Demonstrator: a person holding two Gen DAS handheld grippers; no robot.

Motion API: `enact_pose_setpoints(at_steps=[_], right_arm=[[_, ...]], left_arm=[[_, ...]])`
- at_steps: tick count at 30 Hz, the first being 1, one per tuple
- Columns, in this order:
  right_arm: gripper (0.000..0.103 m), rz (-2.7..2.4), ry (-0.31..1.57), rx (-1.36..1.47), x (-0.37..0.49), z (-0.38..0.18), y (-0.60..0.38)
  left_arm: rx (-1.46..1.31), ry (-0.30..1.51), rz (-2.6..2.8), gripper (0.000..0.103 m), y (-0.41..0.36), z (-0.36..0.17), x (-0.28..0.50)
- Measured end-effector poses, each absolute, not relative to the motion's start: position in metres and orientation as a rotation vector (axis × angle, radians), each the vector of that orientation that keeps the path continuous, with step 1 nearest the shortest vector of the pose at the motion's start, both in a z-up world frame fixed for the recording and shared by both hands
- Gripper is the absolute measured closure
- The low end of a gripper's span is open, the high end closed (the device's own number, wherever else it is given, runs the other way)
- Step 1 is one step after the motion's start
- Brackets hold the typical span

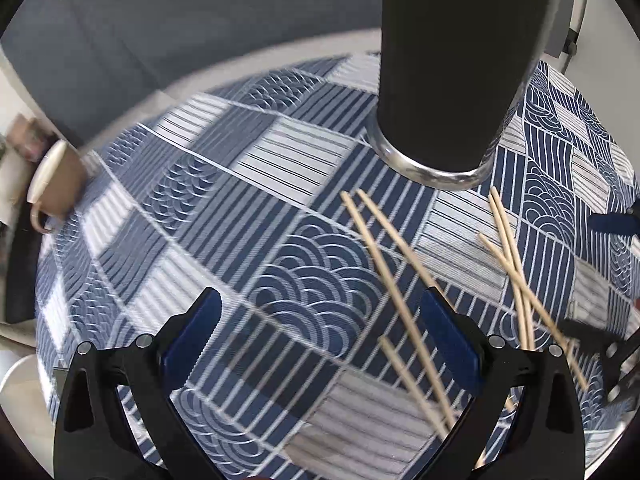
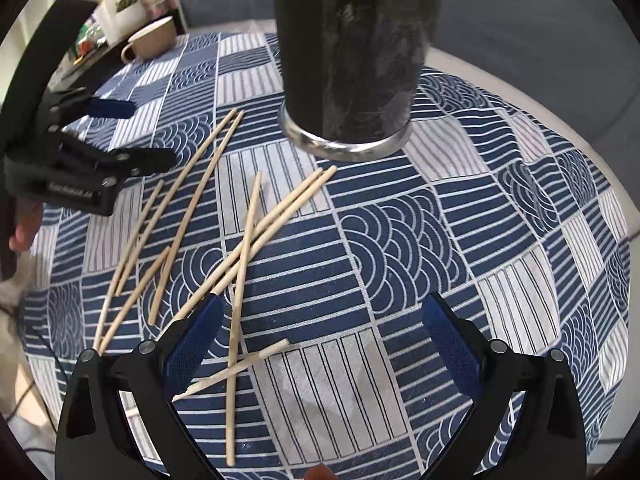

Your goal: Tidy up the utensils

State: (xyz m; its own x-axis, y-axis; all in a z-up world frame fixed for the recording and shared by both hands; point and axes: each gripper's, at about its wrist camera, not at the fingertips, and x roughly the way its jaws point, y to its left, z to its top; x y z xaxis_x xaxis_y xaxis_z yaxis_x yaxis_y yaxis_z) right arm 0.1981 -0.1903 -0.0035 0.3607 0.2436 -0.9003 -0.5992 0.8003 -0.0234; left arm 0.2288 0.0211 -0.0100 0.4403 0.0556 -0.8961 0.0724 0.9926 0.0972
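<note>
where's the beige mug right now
The beige mug stands at the far left edge of the patterned tablecloth in the right wrist view, well left of the tall black tumbler; the left wrist view shows it at far left.

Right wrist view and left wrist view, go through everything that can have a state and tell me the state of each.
Tall black cup with a metal base: upright on the cloth.
Thin wooden chopsticks: loose, scattered and crossing on the blue patterned tablecloth.
Beige mug: upright at the table edge.
Left gripper: jaws open, empty.
Right gripper: jaws open, empty.
</note>
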Motion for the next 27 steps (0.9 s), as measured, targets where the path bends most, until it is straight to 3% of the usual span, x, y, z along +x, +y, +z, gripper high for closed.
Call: enact_pose_setpoints(at_steps=[5, 9, 22, 23, 24, 25, 26, 27], right_arm=[[0.008, 0.555, 1.123, -0.408, 0.207, -0.018, -0.187], [0.007, 0.560, 1.154, -0.388, 0.213, -0.018, -0.191], [0.008, 0.564, 1.082, -0.364, 0.204, -0.018, -0.200], [0.015, 0.565, 1.080, -0.363, 0.204, -0.017, -0.202], [0.032, 0.560, 1.072, -0.359, 0.204, -0.015, -0.204], [0.046, 0.556, 1.067, -0.353, 0.205, -0.010, -0.206], [0.080, 0.555, 1.070, -0.352, 0.207, -0.007, -0.208], [0.096, 0.555, 1.080, -0.351, 0.208, -0.005, -0.211]], left_arm=[[0.183, 1.165, 0.013, 0.005, 0.017, -0.028, 0.238], [0.069, 1.206, -0.048, 0.004, 0.033, -0.033, 0.246], [0.102, 1.144, -0.135, 0.005, 0.047, -0.035, 0.240], [0.102, 1.142, -0.138, 0.006, 0.048, -0.034, 0.239], [0.102, 1.141, -0.137, 0.008, 0.048, -0.033, 0.238], [0.100, 1.137, -0.136, 0.018, 0.049, -0.030, 0.236], [0.097, 1.129, -0.135, 0.038, 0.052, -0.025, 0.228], [0.093, 1.124, -0.133, 0.050, 0.054, -0.021, 0.224]])
